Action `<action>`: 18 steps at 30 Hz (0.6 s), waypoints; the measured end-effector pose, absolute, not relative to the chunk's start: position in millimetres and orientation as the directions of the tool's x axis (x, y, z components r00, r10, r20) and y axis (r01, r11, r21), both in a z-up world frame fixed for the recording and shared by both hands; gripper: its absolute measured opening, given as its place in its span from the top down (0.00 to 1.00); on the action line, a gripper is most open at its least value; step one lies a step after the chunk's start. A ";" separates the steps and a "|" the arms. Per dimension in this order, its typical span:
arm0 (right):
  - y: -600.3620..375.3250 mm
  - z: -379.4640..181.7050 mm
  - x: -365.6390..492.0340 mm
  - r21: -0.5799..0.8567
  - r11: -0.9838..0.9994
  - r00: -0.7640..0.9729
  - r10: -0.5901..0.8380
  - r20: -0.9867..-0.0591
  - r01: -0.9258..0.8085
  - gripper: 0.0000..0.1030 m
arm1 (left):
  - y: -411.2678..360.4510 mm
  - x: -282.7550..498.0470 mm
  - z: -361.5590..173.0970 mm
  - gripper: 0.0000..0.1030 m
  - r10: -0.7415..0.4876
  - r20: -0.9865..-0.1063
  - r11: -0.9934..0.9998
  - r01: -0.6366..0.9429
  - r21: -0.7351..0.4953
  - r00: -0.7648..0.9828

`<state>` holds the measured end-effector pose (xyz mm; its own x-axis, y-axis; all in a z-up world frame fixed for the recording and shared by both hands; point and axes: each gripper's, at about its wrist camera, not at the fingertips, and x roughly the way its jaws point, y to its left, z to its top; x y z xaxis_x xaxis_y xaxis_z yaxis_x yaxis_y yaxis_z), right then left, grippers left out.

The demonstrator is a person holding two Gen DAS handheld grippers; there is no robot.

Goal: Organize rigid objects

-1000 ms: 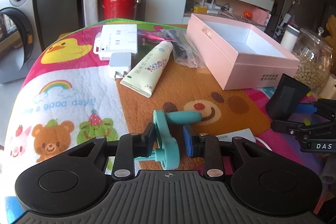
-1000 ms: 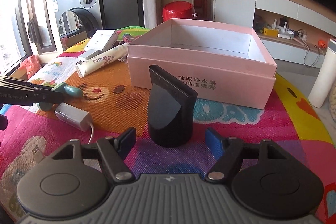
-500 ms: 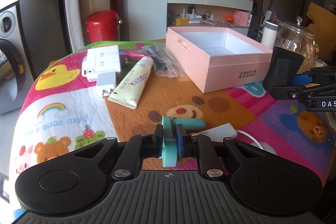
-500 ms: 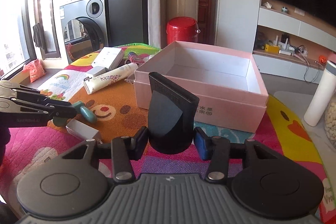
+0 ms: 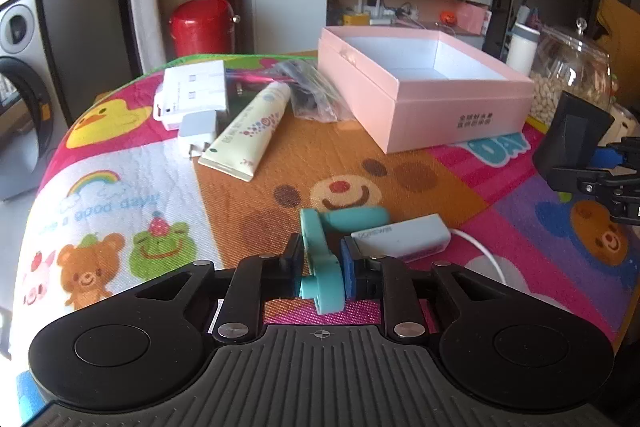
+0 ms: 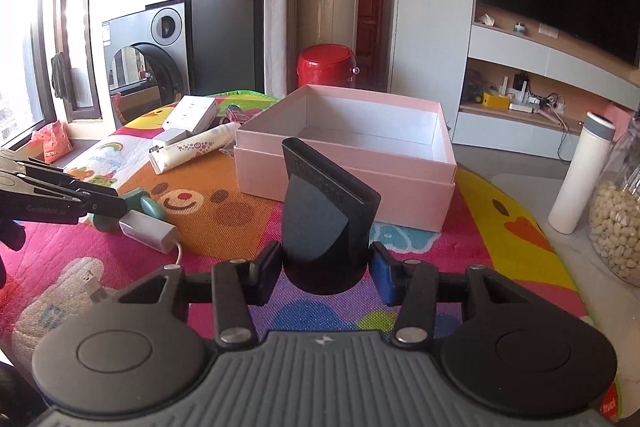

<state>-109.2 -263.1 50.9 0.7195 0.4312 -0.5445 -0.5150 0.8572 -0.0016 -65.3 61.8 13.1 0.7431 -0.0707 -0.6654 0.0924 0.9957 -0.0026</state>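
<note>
Two hand-held grippers pinching, left (image 5: 320, 265) on teal tool (image 5: 320, 267), right (image 6: 324, 267) on black nozzle (image 6: 324, 219), mat (image 5: 120, 203) reading "good day".

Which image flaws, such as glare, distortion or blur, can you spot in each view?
Left wrist view: fisheye bends the room's vertical edges; sunlight washes the pink box. Right wrist view: the window at far left is blown out; the black nozzle stays sharp.

The teal tool's (image 5: 320, 259) lower end is hidden between the left gripper's (image 5: 320, 267) fingers. The nozzle's (image 6: 324, 219) base sinks behind the right gripper (image 6: 324, 267). The box's (image 5: 420, 99) print is too small to read. The jar (image 6: 616, 219) is cut off by the frame edge.
</note>
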 end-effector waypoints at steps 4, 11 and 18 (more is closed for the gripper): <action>-259.8 37.8 -103.2 0.005 0.863 0.708 0.418 -0.570 -0.506 0.54 | 60.8 -61.1 9.3 0.73 -0.076 -0.666 0.993 0.117 0.017 0.742; -262.7 18.0 -95.3 0.019 0.874 0.698 0.401 -0.593 -0.486 0.53 | 87.0 -70.9 33.5 0.74 -0.155 -0.619 0.987 0.097 -0.127 0.770; -265.6 14.9 -96.9 0.019 0.874 0.709 0.406 -0.576 -0.485 0.47 | 73.8 -61.7 26.5 0.76 -0.321 -0.706 0.941 0.127 -0.315 0.631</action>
